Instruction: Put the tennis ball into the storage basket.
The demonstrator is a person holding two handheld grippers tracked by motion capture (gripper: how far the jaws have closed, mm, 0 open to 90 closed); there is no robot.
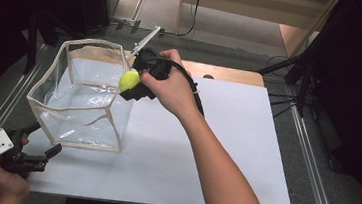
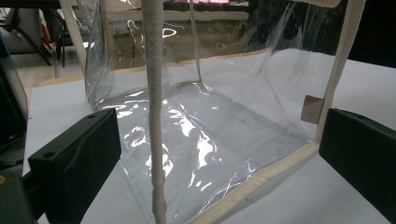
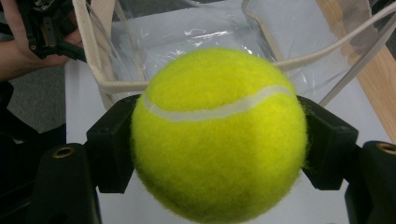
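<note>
A yellow tennis ball (image 3: pixel 219 135) sits squeezed between the black jaws of my right gripper (image 1: pixel 133 85), which is shut on it. In the high view the ball (image 1: pixel 129 80) hangs at the top right rim of a clear plastic bag (image 1: pixel 86 98) with beige trim, standing open on the white table. My left gripper (image 1: pixel 44 140) rests at the bag's near left corner, jaws spread wide. In the left gripper view the bag (image 2: pixel 210 121) stands just ahead of the open jaws, and its beige strap (image 2: pixel 154 107) hangs down in front without being pinched.
The white table sheet (image 1: pixel 224 151) stretches right of the bag. A wooden board (image 1: pixel 227 74) lies along its far edge. Metal rails (image 1: pixel 309 159) run down both sides, and dark stand legs (image 1: pixel 293 67) stand at the back right. A pale rod (image 1: pixel 147 38) pokes up behind the right hand.
</note>
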